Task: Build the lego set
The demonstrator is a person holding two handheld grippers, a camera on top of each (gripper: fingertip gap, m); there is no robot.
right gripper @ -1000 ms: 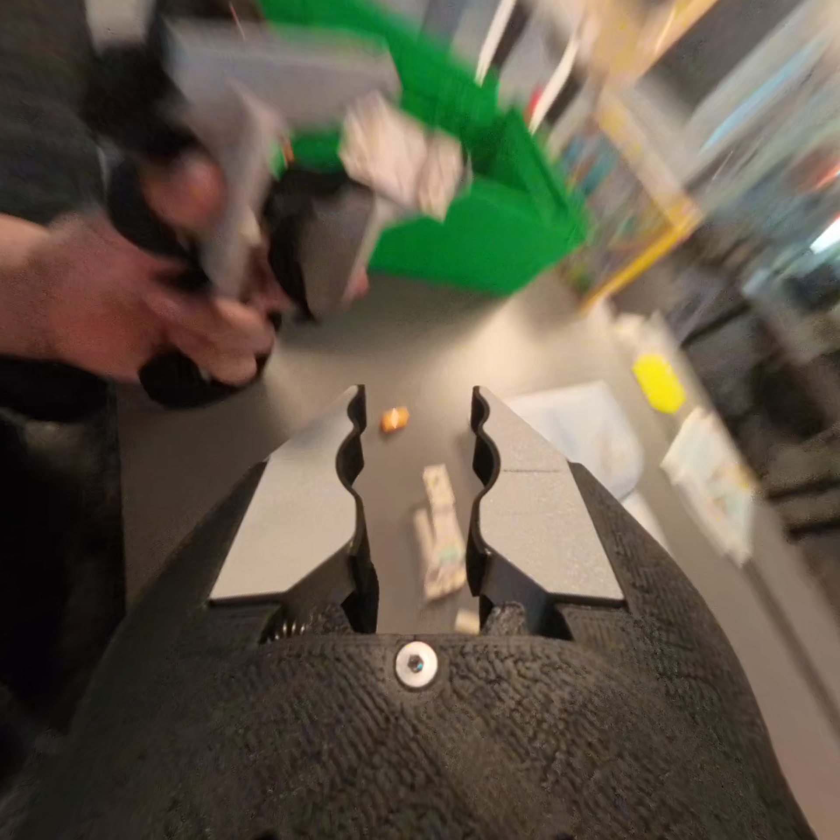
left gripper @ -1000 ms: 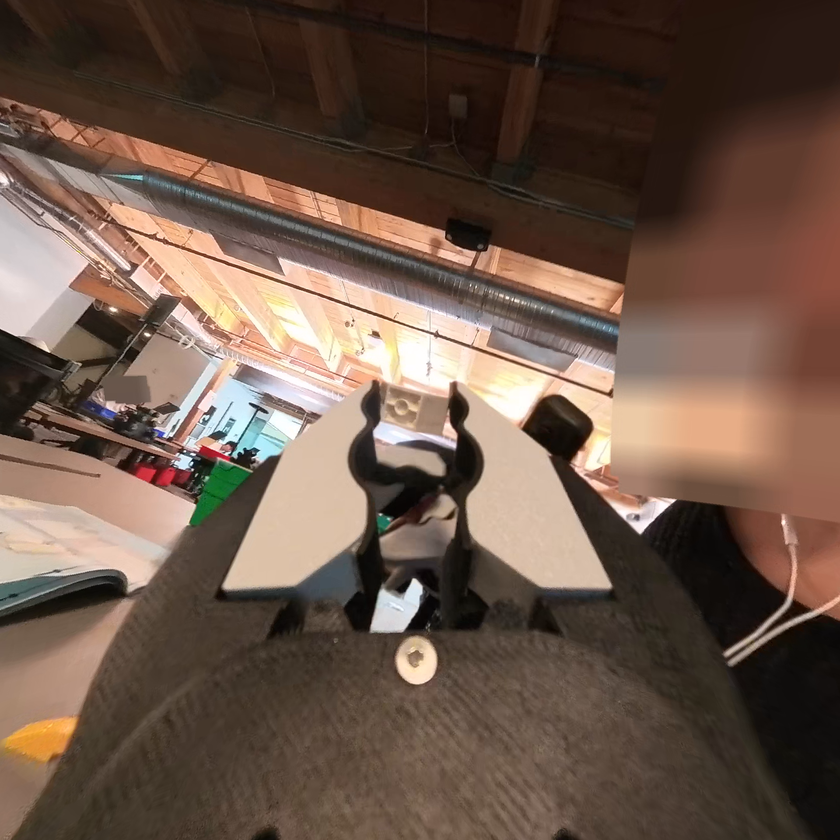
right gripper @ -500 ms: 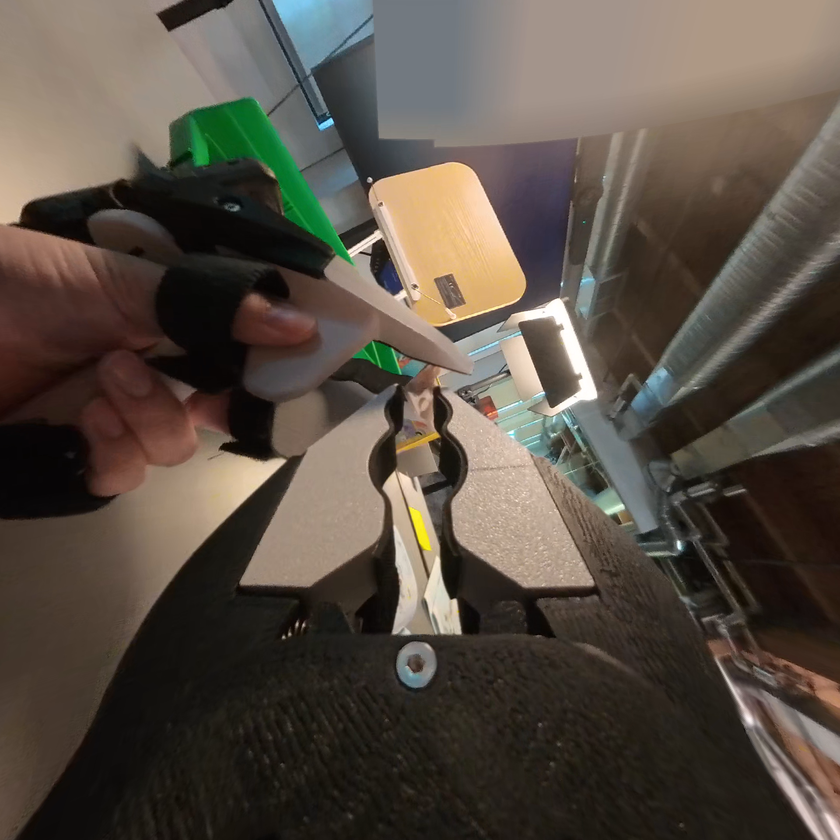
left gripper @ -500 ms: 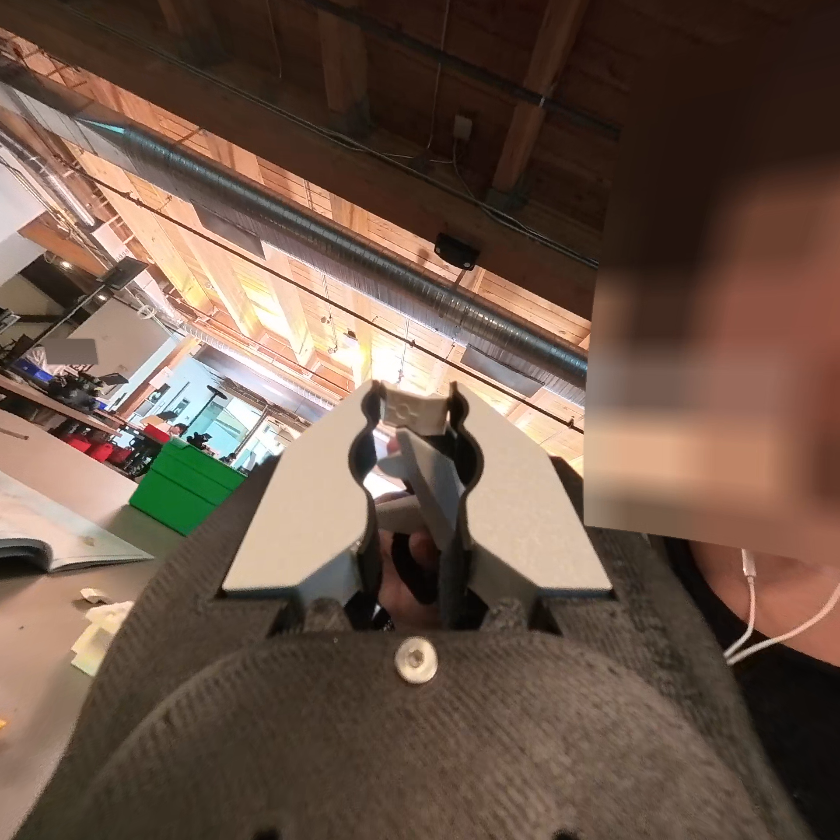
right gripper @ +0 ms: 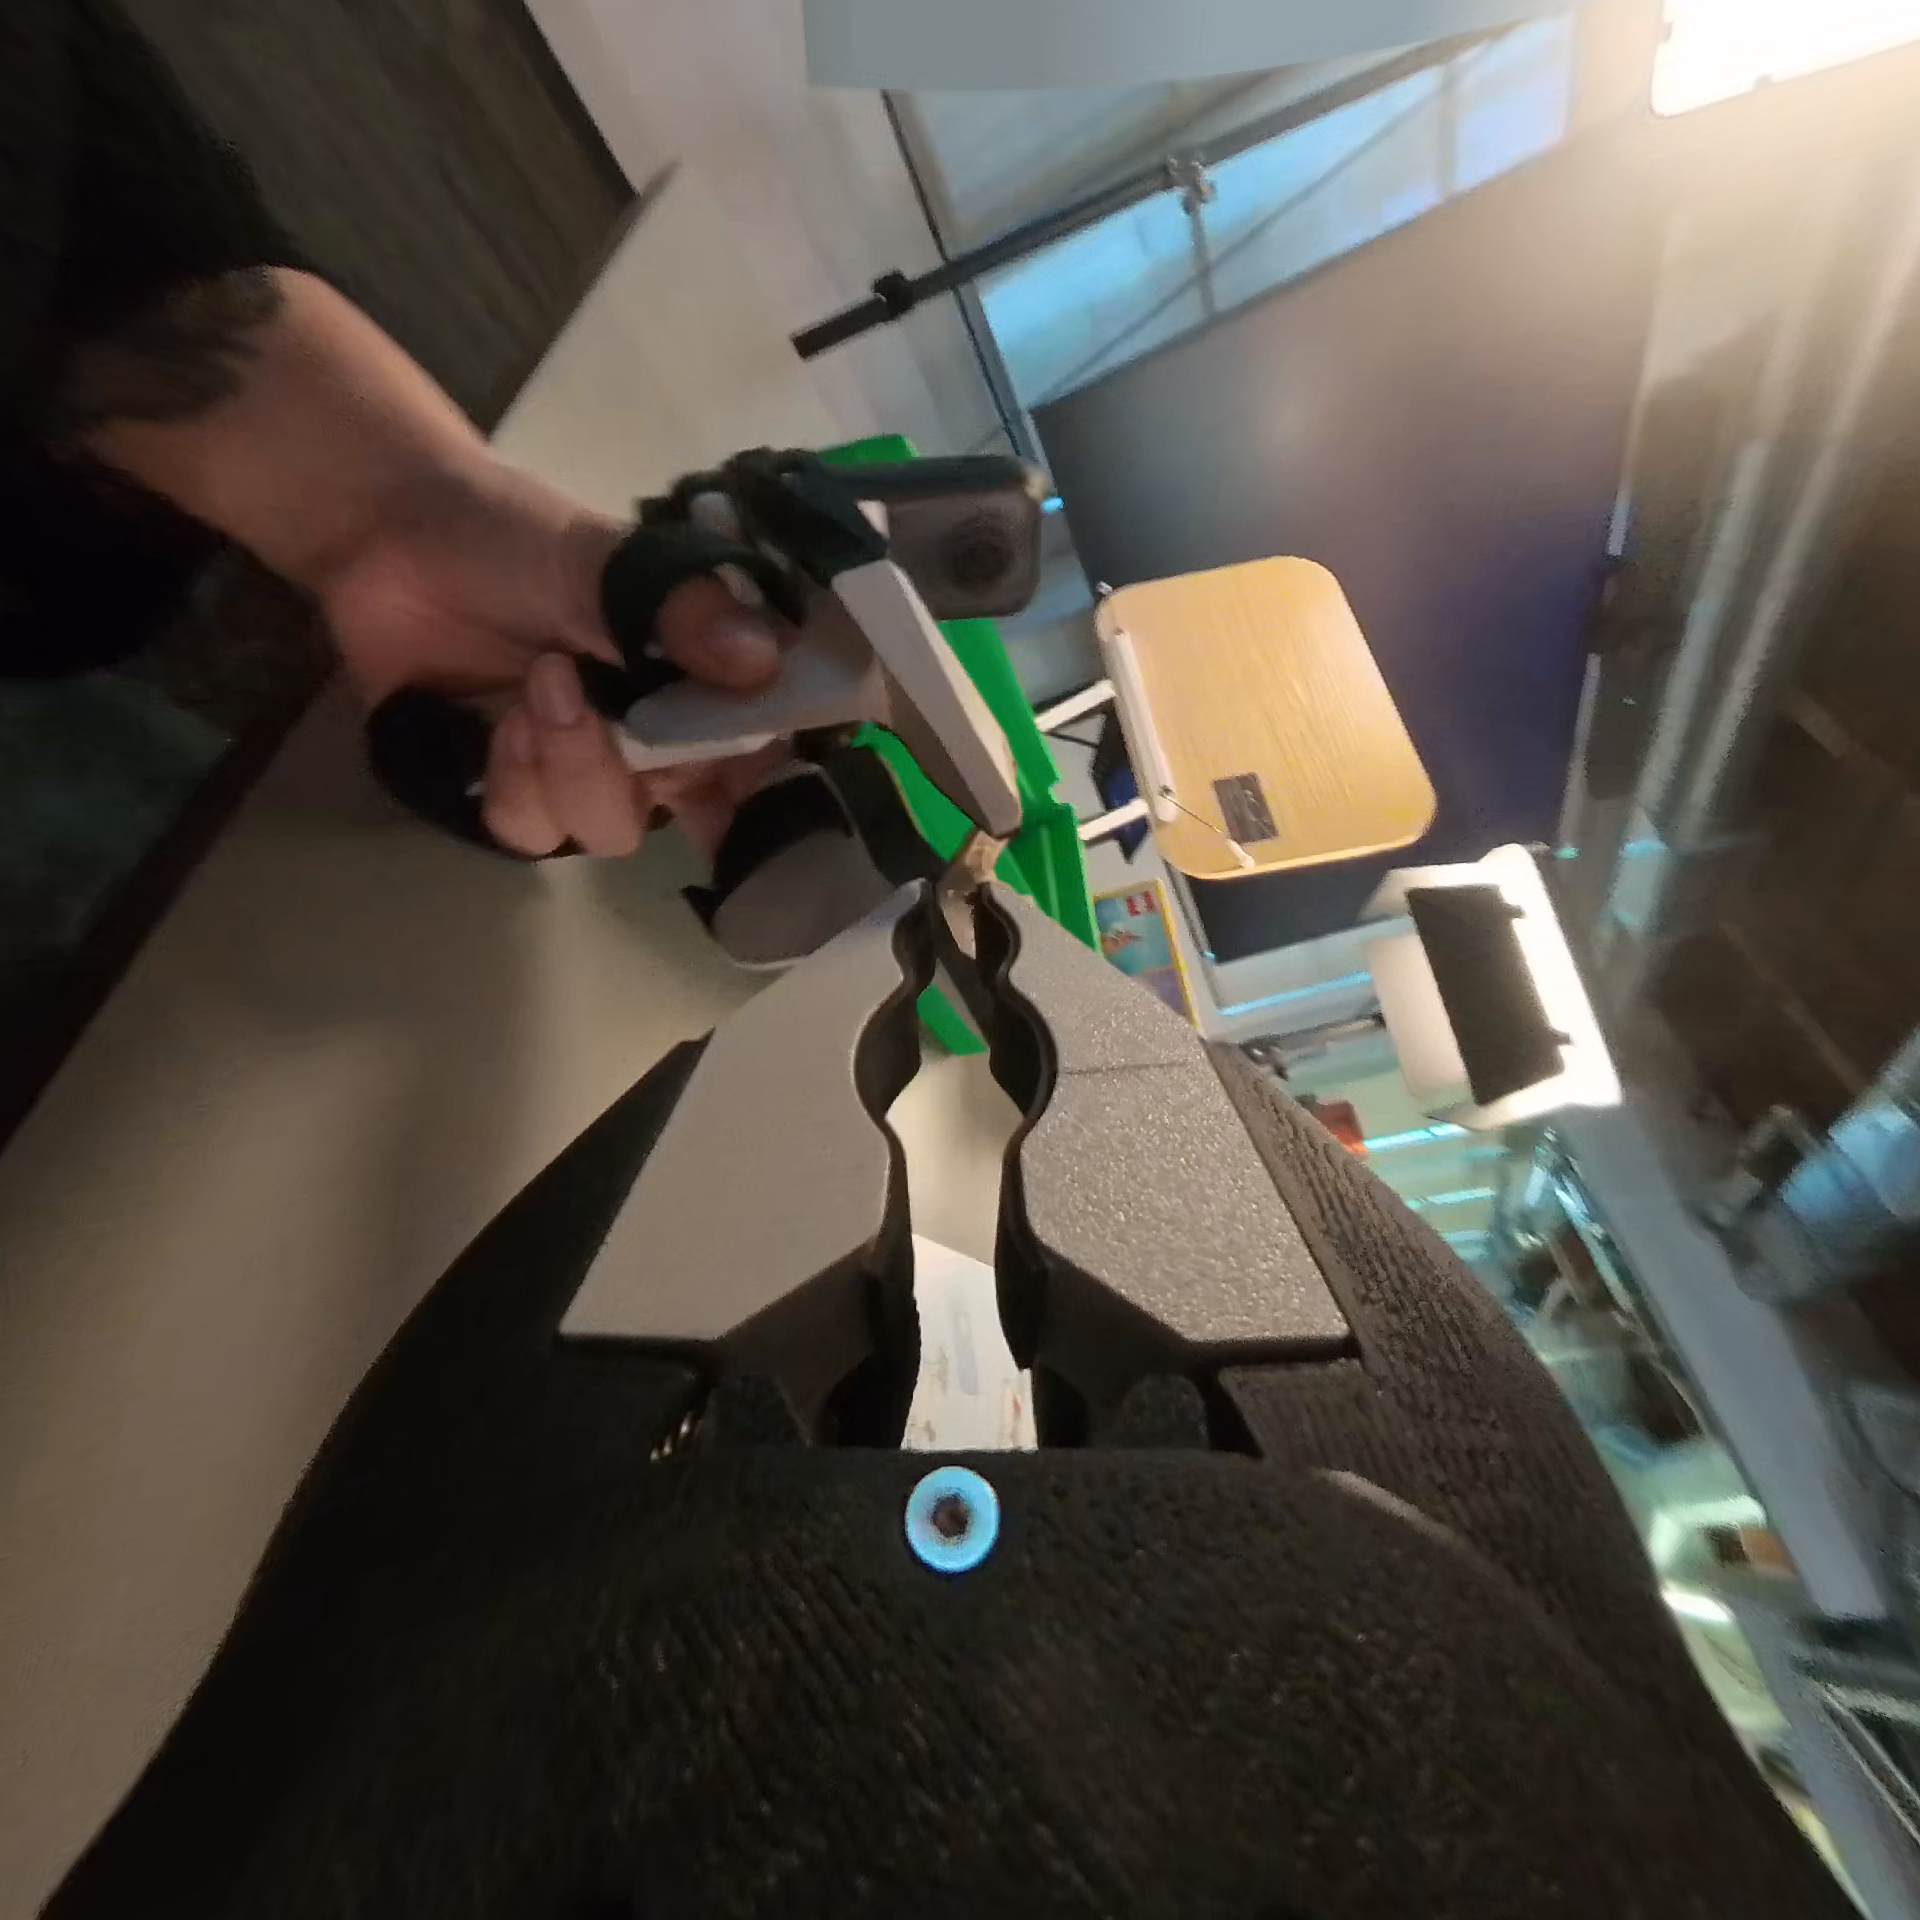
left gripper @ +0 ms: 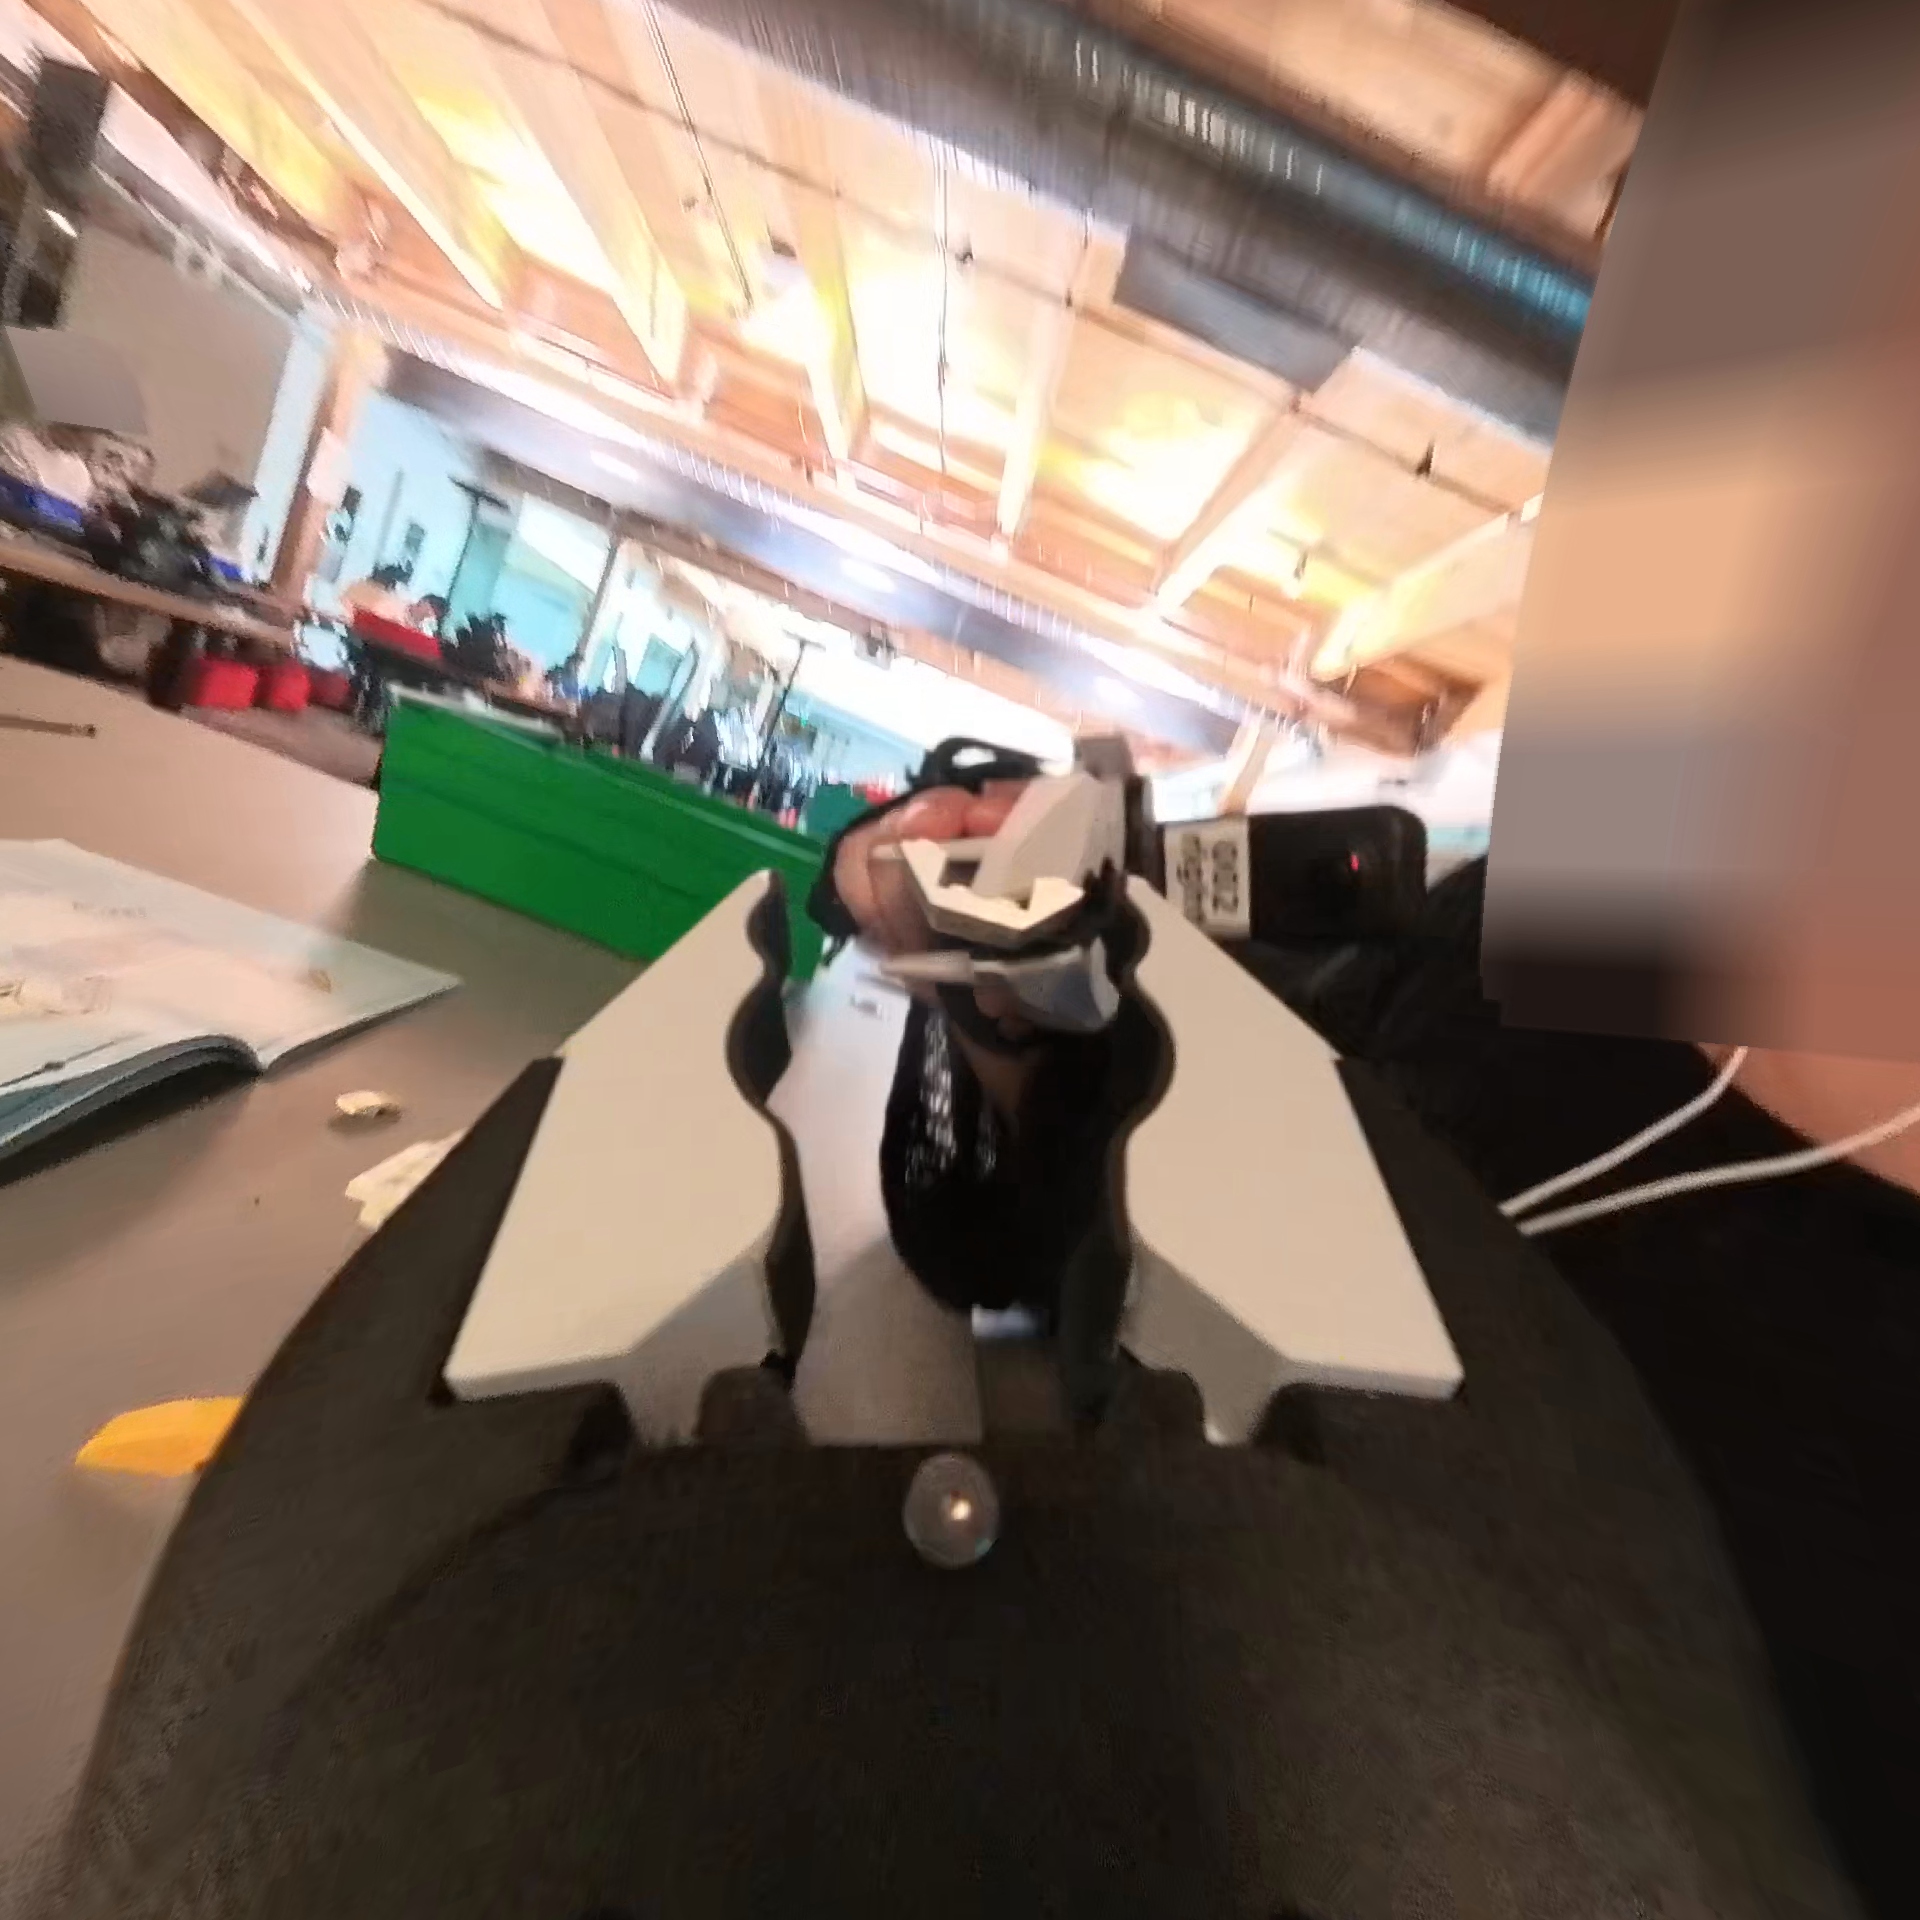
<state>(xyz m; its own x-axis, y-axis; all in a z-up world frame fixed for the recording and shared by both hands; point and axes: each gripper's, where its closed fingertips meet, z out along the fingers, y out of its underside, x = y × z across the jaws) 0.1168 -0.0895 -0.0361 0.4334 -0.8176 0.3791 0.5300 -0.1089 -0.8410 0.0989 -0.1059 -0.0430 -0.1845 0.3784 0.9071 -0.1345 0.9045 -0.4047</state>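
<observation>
My right gripper is shut on a small pale lego brick, pinched at the very fingertips. The same gripper shows in the left wrist view, held in a hand, with the brick at its tip. My left gripper is open wide with nothing between its fingers. In the right wrist view one of its fingers ends just above the brick, and its other finger stands apart to the lower left.
The grey table carries an open instruction booklet, a few small pale pieces, a yellow piece and a green bin. A wooden-topped stool stands beyond the table. Only a small space, under 4 cm, lies between the two pairs of fingers.
My left gripper held the pale brick, then opened and let it go. My right gripper closed on the brick and now holds it. The left view has swung down from the ceiling.
</observation>
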